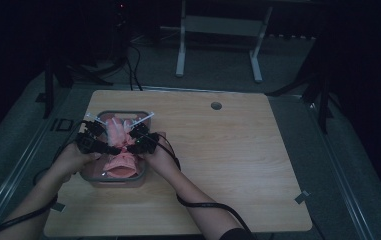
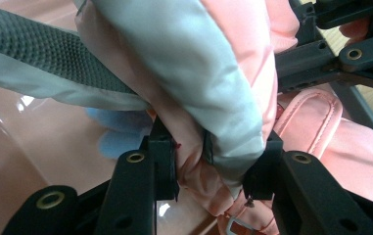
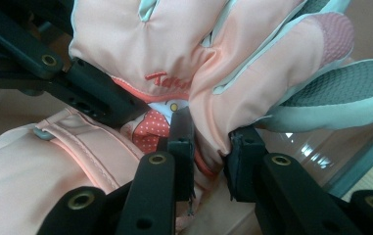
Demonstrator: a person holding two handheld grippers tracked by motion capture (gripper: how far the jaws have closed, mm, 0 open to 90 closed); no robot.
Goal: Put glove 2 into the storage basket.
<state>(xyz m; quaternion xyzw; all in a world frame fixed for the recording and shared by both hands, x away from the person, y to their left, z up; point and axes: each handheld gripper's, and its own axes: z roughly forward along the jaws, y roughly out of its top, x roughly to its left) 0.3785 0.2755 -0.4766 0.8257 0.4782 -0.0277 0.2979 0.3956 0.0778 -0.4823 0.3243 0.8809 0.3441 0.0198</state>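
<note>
Two hand-held grippers, left [image 2: 213, 161] and right [image 3: 208, 152], each clamp one pink glove [image 1: 119, 131] over one clear container [image 1: 92, 175].

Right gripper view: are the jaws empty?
No: the right gripper has a fold of the pink glove pinched between its black jaws, above the clear container.

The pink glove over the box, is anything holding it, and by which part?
Both grippers hold the pink glove: the left gripper pinches a fold of its pink and grey fabric, the right gripper pinches fabric near the palm.
</note>
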